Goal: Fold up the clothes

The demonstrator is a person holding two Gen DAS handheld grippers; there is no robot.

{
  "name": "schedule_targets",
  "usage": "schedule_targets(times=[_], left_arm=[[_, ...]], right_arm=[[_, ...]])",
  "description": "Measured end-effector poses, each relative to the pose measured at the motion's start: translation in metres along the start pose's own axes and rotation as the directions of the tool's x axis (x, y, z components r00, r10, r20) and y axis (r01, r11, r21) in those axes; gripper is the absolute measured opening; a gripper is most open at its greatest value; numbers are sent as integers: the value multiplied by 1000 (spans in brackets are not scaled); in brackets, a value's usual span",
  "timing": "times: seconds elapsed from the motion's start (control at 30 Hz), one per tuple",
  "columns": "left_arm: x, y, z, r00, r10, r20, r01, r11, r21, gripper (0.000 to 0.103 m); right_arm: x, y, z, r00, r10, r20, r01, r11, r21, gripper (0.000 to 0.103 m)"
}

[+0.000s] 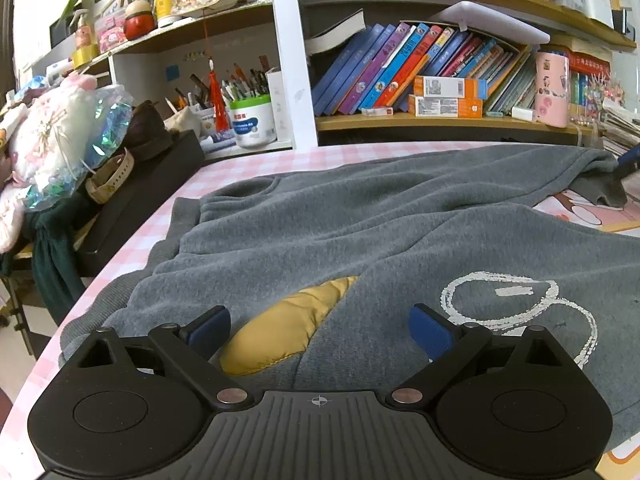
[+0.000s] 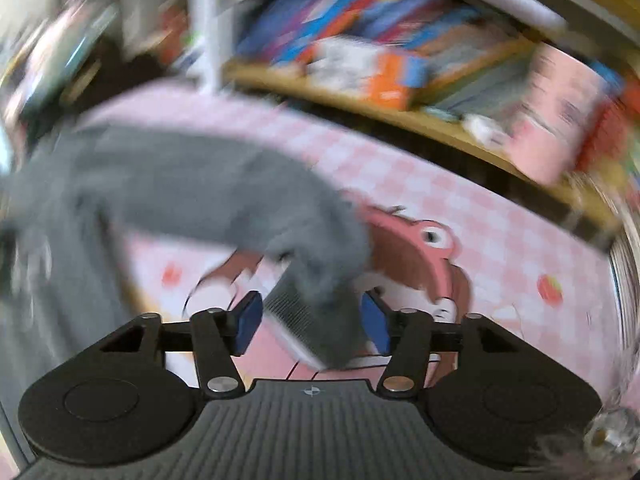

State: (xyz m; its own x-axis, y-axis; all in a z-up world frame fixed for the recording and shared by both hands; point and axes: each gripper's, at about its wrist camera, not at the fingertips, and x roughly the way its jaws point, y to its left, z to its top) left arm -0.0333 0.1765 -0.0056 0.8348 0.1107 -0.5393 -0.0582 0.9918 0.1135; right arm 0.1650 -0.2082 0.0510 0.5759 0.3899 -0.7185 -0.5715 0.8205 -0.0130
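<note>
The left tongs (image 1: 319, 332) are spread above the grey sweatshirt (image 1: 360, 224). The right tongs (image 2: 312, 326) are parted around the ribbed cuff (image 2: 316, 320), unpinched; the sleeve should be laid flat across the body.

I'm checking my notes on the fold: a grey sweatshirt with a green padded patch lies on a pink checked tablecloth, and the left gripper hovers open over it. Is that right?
Not quite: the padded patch is mustard yellow, not green, as the left wrist view shows. The rest holds: the grey sweatshirt lies on the pink checked tablecloth, and the left gripper hovers open over it.
</note>
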Motion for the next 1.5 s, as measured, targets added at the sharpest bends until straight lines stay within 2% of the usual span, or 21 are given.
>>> schedule_targets(times=[0.1,0.2,0.27,0.3,0.33,0.43,0.47,0.5,0.57,0.6,0.63,0.7,0.8,0.83,0.93,1.0,1.07,1.13,1.23,1.4,1.5], left_arm=[[0,0,0,1000,0,-1,0,1000,-1,98],[0,0,0,1000,1,-1,-1,1000,-1,98],[0,-1,-1,1000,0,-1,0,1000,-2,98],[0,-1,-1,1000,-1,-2,1,1000,-4,98],[0,-1,-1,1000,-2,-4,2,1000,-6,98],[1,0,-1,1000,-3,-5,3,1000,-8,98],[1,0,-1,1000,-3,-5,3,1000,-8,98],[1,0,-1,1000,-2,-4,2,1000,-7,98],[0,-1,-1,1000,3,0,-3,1000,-4,98],[0,-1,-1,1000,4,1,-4,1000,-3,98],[0,-1,-1,1000,5,0,-5,1000,-3,98],[0,-1,-1,1000,2,1,-2,1000,-5,98],[0,0,0,1000,0,4,0,1000,-9,98],[0,0,0,1000,-1,2,1,1000,-10,98],[2,-1,1,1000,-5,-12,5,1000,-3,98],[2,-2,0,1000,-1,-13,1,1000,2,98],[2,-3,0,1000,3,-13,-3,1000,4,98],[2,-3,0,1000,4,-13,-4,1000,4,98],[2,0,0,1000,-6,-12,6,1000,-9,98],[2,5,-1,1000,-16,-11,15,999,-34,98],[2,3,0,1000,-10,-13,9,1000,-22,98]], right_arm=[[4,-15,1,999,-31,9,31,997,67,62],[20,-17,-6,999,28,-35,-25,995,98,60],[29,-15,-8,996,67,-54,-62,994,94,46],[32,-11,-9,995,75,-64,-70,994,80,25],[31,-7,-6,999,10,-52,-8,1000,27,9],[29,5,3,983,-183,5,182,975,-129,7],[26,13,5,925,-354,138,378,893,-245,8],[23,21,7,825,-487,286,562,761,-325,9],[22,29,3,692,-529,491,718,580,-386,12],[27,29,1,677,-539,500,735,523,-431,29],[35,25,-4,724,-544,425,689,539,-484,58],[52,16,-15,795,-547,262,583,573,-576,70],[62,4,-30,850,-523,66,452,659,-601,62],[58,2,-31,860,-508,55,445,690,-571,56],[41,-5,-24,904,-427,32,397,808,-435,56],[20,-15,-9,944,-327,51,329,907,-262,51],[16,-24,10,974,-216,72,221,973,-66,38],[17,-34,24,990,-111,85,100,988,119,21],[34,-33,31,996,-75,38,66,981,184,18],[62,-32,14,992,-110,-61,118,981,151,12],[61,-34,9,971,-233,-59,239,962,131,0]])
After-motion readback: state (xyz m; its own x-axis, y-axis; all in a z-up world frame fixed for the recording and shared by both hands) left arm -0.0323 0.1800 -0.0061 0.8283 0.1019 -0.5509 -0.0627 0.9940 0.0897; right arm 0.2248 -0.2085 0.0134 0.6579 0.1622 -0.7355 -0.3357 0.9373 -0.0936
